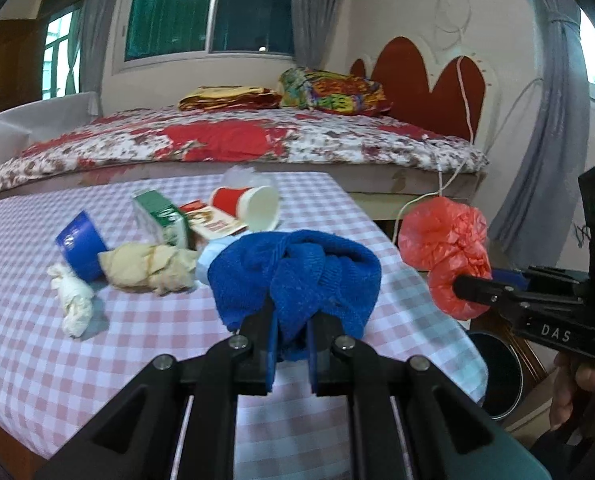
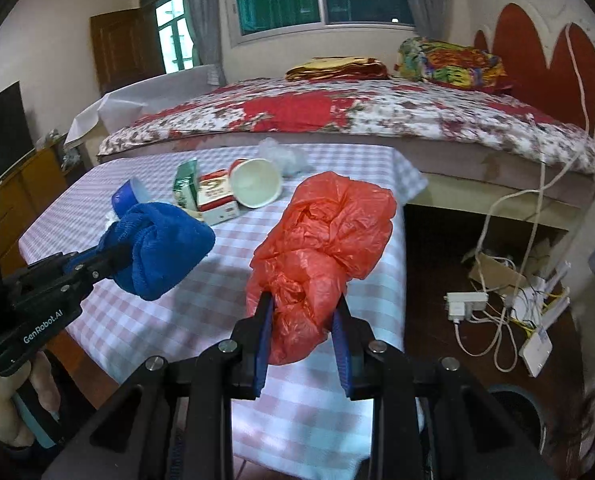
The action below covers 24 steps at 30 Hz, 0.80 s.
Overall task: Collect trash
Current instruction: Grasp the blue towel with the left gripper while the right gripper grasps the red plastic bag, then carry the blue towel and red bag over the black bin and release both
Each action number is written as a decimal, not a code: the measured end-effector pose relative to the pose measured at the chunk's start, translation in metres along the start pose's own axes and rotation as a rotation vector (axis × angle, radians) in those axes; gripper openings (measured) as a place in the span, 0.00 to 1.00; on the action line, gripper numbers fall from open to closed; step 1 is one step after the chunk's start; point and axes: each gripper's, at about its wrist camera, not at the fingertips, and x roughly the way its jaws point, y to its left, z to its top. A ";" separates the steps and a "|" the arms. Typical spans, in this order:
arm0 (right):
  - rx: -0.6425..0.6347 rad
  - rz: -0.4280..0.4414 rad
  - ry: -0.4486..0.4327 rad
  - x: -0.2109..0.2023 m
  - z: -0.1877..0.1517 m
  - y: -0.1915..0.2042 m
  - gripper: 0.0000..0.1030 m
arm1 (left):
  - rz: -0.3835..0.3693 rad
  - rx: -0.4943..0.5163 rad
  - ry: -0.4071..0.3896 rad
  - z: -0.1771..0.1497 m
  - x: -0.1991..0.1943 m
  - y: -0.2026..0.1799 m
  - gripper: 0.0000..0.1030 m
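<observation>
I've got the left claw (image 1: 291, 336) clamped on the blue towel (image 1: 297, 276), right claw (image 2: 303, 320) gripping the red plastic bag (image 2: 325, 240) — next, carry both to the bin (image 1: 497, 376).

Blue cloth (image 1: 297, 268), red plastic bag (image 2: 325, 240), pink-checked tablecloth (image 1: 157, 320), red-floral bedspread (image 1: 225, 140)

The left claw (image 1: 291, 320) points forward and somewhat downward, its jaws drawn tight on a bunched blue cloth (image 1: 297, 272) that bulges out past the tips. The right claw (image 2: 302, 312) also tilts downward, its jaws partly apart and pressed against a crumpled red plastic bag (image 2: 325, 248) between them. Both are held up side by side. A hand (image 2: 1, 404) grips the left handle from below; fingers (image 1: 577, 384) wrap the right handle.
</observation>
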 end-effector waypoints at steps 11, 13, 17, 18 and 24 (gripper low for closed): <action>0.024 -0.018 0.030 0.003 -0.012 -0.022 0.29 | -0.014 -0.025 0.041 -0.006 0.023 0.000 0.24; 0.030 -0.010 0.034 0.007 -0.013 -0.022 0.29 | -0.003 -0.018 0.061 -0.010 0.026 -0.003 0.02; 0.024 -0.007 0.037 0.009 -0.013 -0.021 0.29 | -0.020 -0.022 0.053 -0.014 0.023 -0.006 0.02; 0.021 -0.007 0.039 0.009 -0.013 -0.021 0.29 | -0.025 -0.017 0.048 -0.015 0.021 -0.008 0.02; 0.035 -0.016 0.031 0.008 -0.014 -0.024 0.29 | -0.046 0.036 -0.029 -0.005 0.008 -0.026 0.02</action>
